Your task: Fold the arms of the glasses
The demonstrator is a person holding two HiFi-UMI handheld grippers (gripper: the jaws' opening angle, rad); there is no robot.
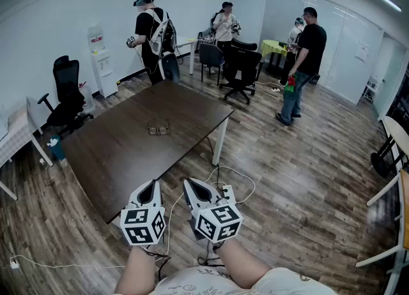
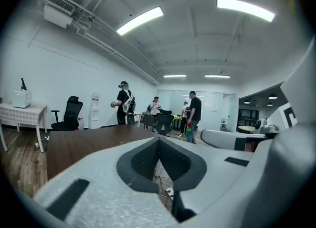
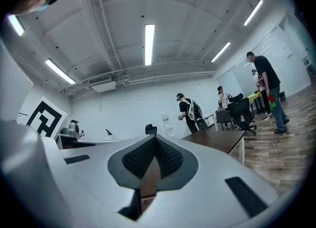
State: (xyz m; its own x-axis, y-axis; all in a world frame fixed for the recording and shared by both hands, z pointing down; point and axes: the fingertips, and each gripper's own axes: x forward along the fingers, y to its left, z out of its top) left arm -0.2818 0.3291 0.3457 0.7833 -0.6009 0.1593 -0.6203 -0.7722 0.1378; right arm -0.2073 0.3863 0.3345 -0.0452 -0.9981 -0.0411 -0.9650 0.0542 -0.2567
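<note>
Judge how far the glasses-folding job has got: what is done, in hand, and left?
Done: nothing visible; the glasses lie alone on the table. In hand: nothing; the left claw and right claw are shut and empty, near the table's front edge, well short of the glasses. Left: reach the glasses and fold both arms; their present state is too small to tell.

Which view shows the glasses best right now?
Head view: the glasses lie in full sight, though small, near the middle of the table. The left and right gripper views only skim the tabletop at a shallow angle; I can't make out the glasses in either.
</note>
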